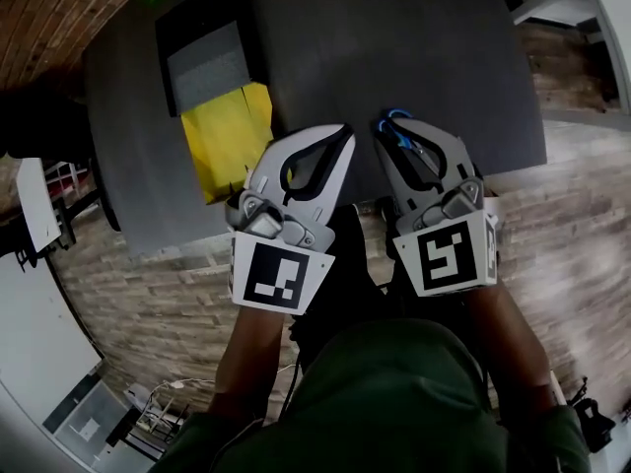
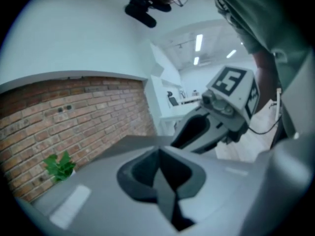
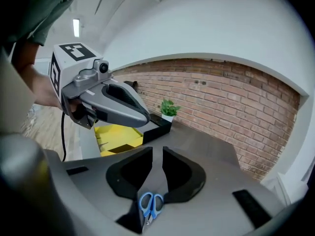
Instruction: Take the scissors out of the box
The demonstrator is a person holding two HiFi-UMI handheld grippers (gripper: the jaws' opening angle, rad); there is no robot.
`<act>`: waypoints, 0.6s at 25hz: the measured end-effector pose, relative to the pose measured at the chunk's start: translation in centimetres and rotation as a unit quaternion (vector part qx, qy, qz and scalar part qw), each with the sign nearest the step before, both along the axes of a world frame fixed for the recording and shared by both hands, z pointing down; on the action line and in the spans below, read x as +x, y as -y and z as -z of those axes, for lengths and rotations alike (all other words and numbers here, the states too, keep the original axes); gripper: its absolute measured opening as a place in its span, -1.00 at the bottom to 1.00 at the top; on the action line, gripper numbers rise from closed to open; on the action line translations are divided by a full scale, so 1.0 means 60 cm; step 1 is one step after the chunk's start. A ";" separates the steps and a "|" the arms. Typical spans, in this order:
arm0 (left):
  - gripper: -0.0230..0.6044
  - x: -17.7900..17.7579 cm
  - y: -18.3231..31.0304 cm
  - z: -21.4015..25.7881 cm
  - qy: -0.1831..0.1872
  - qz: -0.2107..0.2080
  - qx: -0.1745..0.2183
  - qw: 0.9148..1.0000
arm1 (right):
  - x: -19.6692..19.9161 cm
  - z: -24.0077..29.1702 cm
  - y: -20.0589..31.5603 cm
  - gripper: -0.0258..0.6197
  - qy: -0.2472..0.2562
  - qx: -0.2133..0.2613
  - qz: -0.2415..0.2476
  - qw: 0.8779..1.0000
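Right gripper (image 1: 387,129) is clamped on the blue-handled scissors (image 3: 151,205), sitting low in the middle of its own view, out of the yellow box (image 1: 229,138) at upper left on the dark table (image 1: 424,47). Left gripper (image 2: 160,152) has its jaws pressed together with nothing between them. Both cubes show black-and-white square markers.

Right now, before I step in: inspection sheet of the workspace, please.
Surface: dark grey table.
Job's things: yellow box open on the table; blue-handled scissors out of it, in the right gripper.
Clutter: small potted plant past the box.
Grippers: left gripper shut, empty; right gripper shut on the scissors.
Cables: black cable running down from the left gripper.
Surroundings: brick wall, wood-look floor.
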State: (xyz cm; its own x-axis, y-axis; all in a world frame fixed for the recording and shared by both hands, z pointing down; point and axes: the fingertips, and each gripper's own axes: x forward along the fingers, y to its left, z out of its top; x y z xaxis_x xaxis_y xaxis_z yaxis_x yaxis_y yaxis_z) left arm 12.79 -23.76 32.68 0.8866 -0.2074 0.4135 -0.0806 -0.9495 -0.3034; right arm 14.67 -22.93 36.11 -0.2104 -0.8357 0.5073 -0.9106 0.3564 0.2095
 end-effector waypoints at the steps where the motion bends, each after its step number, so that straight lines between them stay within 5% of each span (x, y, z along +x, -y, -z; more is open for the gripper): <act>1: -0.93 -0.005 -0.004 0.013 -0.003 0.002 0.005 1.000 | -0.005 0.018 -0.003 -0.72 -0.003 0.008 0.004 1.000; 15: -0.93 -0.083 -0.047 0.145 -0.038 0.046 0.059 0.996 | -0.056 0.196 -0.062 -0.90 -0.016 0.068 0.056 0.996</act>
